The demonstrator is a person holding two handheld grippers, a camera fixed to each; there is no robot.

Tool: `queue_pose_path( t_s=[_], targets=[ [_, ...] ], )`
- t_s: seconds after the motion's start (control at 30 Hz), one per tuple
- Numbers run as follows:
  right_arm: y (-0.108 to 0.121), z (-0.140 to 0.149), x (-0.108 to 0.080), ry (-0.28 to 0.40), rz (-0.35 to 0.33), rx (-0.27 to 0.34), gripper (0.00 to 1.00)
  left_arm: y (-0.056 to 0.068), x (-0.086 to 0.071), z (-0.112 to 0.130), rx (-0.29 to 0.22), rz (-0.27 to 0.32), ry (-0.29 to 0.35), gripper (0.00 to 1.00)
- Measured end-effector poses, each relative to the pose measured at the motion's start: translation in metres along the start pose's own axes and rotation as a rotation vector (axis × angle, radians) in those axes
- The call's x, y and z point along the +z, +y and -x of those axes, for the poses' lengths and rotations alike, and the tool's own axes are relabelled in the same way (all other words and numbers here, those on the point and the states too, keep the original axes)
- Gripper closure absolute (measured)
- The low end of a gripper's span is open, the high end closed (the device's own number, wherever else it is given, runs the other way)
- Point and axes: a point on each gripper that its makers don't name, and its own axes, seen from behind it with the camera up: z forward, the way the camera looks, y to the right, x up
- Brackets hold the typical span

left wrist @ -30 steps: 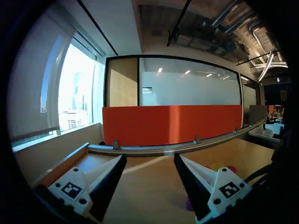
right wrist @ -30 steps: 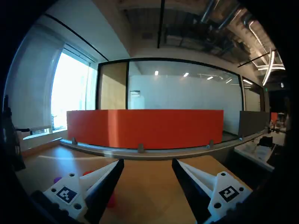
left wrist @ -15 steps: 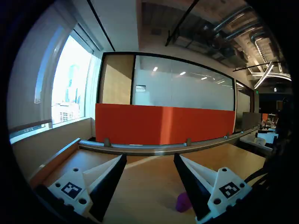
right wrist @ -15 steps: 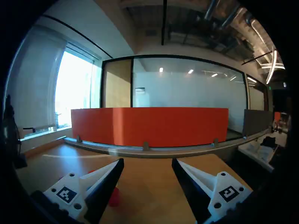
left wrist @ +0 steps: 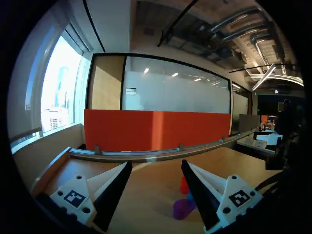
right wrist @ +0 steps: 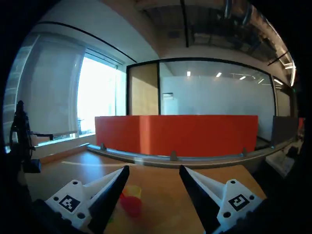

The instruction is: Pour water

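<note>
Left tool: your left tool (left wrist: pixel 156 162) is spread wide with nothing between its fingers, and it hangs above the worktop (left wrist: pixel 152 195).
Right tool: your right tool (right wrist: pixel 154 167) is spread just as wide and is empty too.
Cups, left gripper view: a purple cup (left wrist: pixel 181 208) sits just beside the tool's right finger, with a red cup (left wrist: pixel 184 185) close behind it. Both are well short of the worktop's far edge, where the orange divider (left wrist: pixel 156 130) stands. You cannot tell whether the purple cup is upright.
Cups, right gripper view: the red cup (right wrist: pixel 132 204) stands just beside the tool's left finger, and a yellow cup (right wrist: pixel 133 191) is right behind it. Whether they touch is unclear.
Water: no liquid shows, so you cannot tell which cup is the full one.
Done so far: nothing, by the look of it; no cup is held.
Left to do: all of it. You have to choose the full cup, close a tool on it, carry it over a second cup and tip it.
Stage: the approach, before any grasp.
</note>
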Motion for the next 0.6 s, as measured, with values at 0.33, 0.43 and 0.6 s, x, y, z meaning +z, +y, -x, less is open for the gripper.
queue_pose_path(
  t_s=[0.33,0.43,0.6],
  targets=[
    [-0.044,-0.019,-0.003,0.011,-0.185,-0.001,0.01,0.022,-0.003,-0.017,0.013,0.108,0.024,0.07],
    [-0.051,-0.021,-0.004,0.011,-0.218,0.008,0.01,0.027,-0.003,-0.021,0.007,0.14,0.029,0.07],
    [-0.058,-0.016,-0.002,-0.007,-0.246,-0.01,0.01,0.032,-0.003,-0.023,0.007,0.173,0.026,0.06]
  ],
)
